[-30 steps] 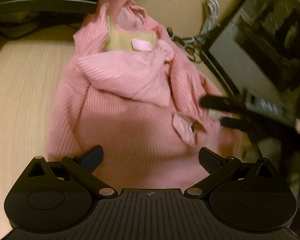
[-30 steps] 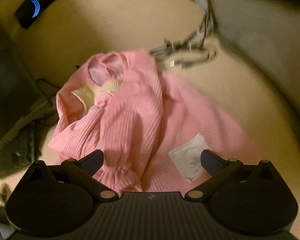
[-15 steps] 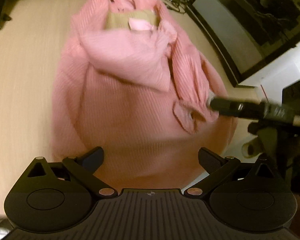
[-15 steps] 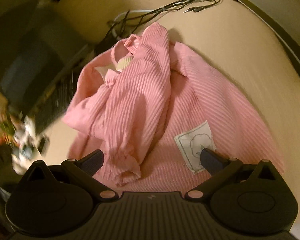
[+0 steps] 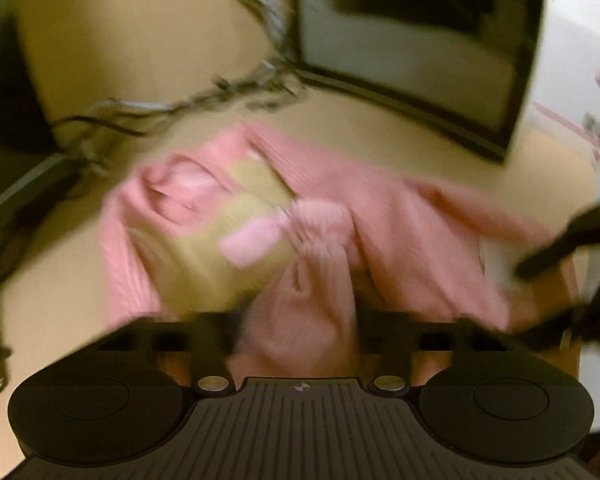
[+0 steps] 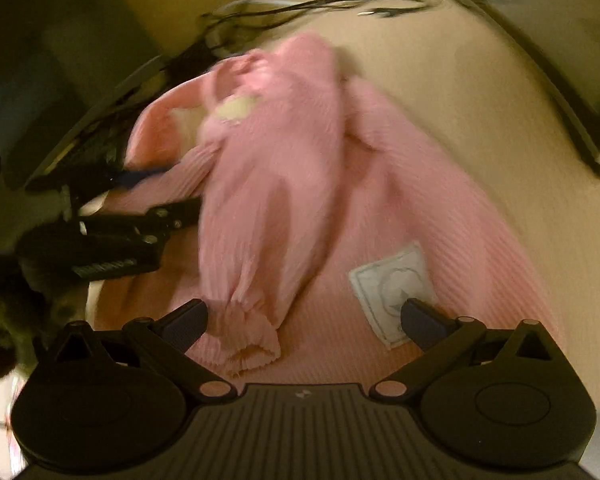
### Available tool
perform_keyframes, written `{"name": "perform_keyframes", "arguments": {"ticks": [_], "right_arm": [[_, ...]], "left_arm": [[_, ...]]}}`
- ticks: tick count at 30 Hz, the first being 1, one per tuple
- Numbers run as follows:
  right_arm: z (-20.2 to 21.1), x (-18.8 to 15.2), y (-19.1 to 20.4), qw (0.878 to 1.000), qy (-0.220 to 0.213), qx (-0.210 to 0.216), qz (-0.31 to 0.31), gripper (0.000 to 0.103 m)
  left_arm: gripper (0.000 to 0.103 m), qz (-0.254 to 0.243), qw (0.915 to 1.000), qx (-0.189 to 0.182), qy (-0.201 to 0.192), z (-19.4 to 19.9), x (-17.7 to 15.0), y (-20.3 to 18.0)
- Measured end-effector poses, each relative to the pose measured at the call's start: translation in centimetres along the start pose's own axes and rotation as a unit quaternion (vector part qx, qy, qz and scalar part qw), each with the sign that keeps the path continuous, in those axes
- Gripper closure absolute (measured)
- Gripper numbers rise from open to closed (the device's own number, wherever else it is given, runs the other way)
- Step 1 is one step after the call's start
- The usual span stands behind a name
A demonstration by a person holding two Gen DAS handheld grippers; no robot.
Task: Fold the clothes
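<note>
Pale wood desk (image 6: 440,92) carries a pink ribbed garment (image 6: 380,184), spread ahead of both tongs. Cables (image 6: 320,4) trail along the desk beyond the garment, and a dark-framed monitor (image 5: 420,40) stands past it to the right in the left wrist view.

From the right tongs (image 6: 304,316), fingers spread wide and holding nothing, a folded-over sleeve runs down the garment toward the left finger, its gathered cuff (image 6: 252,344) lying just beside that fingertip. A white sewn patch (image 6: 392,284) sits on the body fabric just ahead of the right finger. Off to the left, the other tool reaches in at the garment's edge.

The left wrist view is heavily blurred. The left tongs (image 5: 296,320) have their fingers drawn narrow with a bunch of pink fabric between them; a yellowish inner lining (image 5: 228,248) shows ahead and left. The right tool's dark fingers enter at the far right over the garment.
</note>
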State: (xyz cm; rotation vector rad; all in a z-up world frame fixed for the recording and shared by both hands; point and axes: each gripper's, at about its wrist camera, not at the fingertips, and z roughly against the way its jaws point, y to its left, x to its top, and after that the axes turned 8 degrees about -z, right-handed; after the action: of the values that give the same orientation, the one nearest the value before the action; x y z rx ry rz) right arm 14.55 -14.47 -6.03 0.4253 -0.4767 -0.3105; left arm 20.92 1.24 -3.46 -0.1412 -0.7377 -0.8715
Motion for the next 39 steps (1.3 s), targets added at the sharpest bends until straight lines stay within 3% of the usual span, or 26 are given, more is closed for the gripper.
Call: {"name": "perform_keyframes", "arguments": {"ticks": [2,4,6,8,10,12,14,16,19,21,22,23,25,27,30,32,33,34,36,38,39], "right_arm": [[1.8,-0.6,0.6,0.999,-0.041,-0.014,-0.006,0.0],[3.7,-1.2,2.3,0.994,-0.096,-0.047,0.035,0.0],[5.3,-1.8,4.1,0.983,-0.147,-0.079,0.082,0.0],[6.2,-1.9,5.9,0.973,-0.178,-0.095,0.11,0.0],[6.2,-1.6,7.1,0.973,-0.18,-0.095,0.113,0.0],[5.7,-1.6,8.2,0.971,-0.169,-0.104,0.132,0.01],[5.1,-1.9,9.2,0.968,-0.151,-0.115,0.162,0.022],[4.1,-2.7,9.6,0.968,-0.117,-0.108,0.196,0.026],[1.0,-3.4,10.2,0.966,-0.061,-0.093,0.231,0.026],[-1.9,-3.2,10.3,0.967,-0.019,-0.101,0.234,0.029],[-3.2,-3.0,10.3,0.967,0.001,-0.099,0.235,0.036],[-3.9,-2.6,10.2,0.967,0.011,-0.091,0.237,0.058],[-3.9,-1.2,10.4,0.966,0.01,-0.084,0.243,0.085],[-1.7,1.0,11.2,0.95,-0.045,-0.112,0.286,0.089],[3.5,6.4,12.5,0.885,-0.206,-0.22,0.356,0.09],[6.3,10.1,12.8,0.833,-0.301,-0.303,0.351,0.088],[7.5,11.6,12.9,0.817,-0.334,-0.324,0.341,0.084],[8.3,12.6,13.0,0.822,-0.347,-0.317,0.323,0.083],[8.5,13.5,13.1,0.827,-0.355,-0.312,0.303,0.064],[6.9,13.7,13.0,0.823,-0.359,-0.319,0.302,0.048],[5.7,13.9,12.9,0.822,-0.357,-0.325,0.303,0.048]], "left_arm": [[0.093,-0.006,0.9995,0.005,-0.029,2.0,-0.1,1.4],[0.093,0.027,0.994,0.055,-0.091,5.5,0.0,5.4],[0.093,0.093,0.9754,0.141,-0.142,9.2,-0.6,11.1],[0.089,0.16,0.9471,0.221,-0.169,11.4,-2.1,17.1],[0.074,0.239,0.9272,0.233,-0.17,12.3,-4.8,21.8],[0.047,0.314,0.907,0.226,-0.166,13.1,-8.4,24.2],[0.035,0.365,0.8909,0.215,-0.164,13.7,-11.6,24.7],[0.03,0.403,0.8791,0.196,-0.162,14.3,-14.4,24.1],[0.023,0.422,0.8812,0.128,-0.171,14.1,-15.7,21.5],[0.017,0.425,0.8866,0.086,-0.16,13.3,-14.8,18.9],[0.015,0.421,0.8915,0.055,-0.158,12.7,-14.1,17.5],[0.011,0.415,0.8962,0.025,-0.155,12.1,-13.4,16.1],[0.009,0.39,0.9095,0.002,-0.144,10.9,-12.2,13.9],[0.009,0.365,0.9219,-0.008,-0.13,9.8,-11.1,12.1],[0.009,0.352,0.9272,-0.017,-0.128,8.8,-9.9,11.1],[0.009,0.353,0.9263,-0.019,-0.13,8.2,-9.6,10.8],[0.009,0.356,0.9252,-0.019,-0.13,7.9,-9.4,10.7],[0.009,0.359,0.9245,-0.017,-0.127,7.4,-9.3,10.6],[0.009,0.364,0.9237,-0.011,-0.119,5.9,-9.4,10.5],[0.009,0.375,0.9208,-0.001,-0.106,5.1,-9.4,10.6],[0.009,0.382,0.9186,0.007,-0.099,4.7,-9.4,10.8]]}}
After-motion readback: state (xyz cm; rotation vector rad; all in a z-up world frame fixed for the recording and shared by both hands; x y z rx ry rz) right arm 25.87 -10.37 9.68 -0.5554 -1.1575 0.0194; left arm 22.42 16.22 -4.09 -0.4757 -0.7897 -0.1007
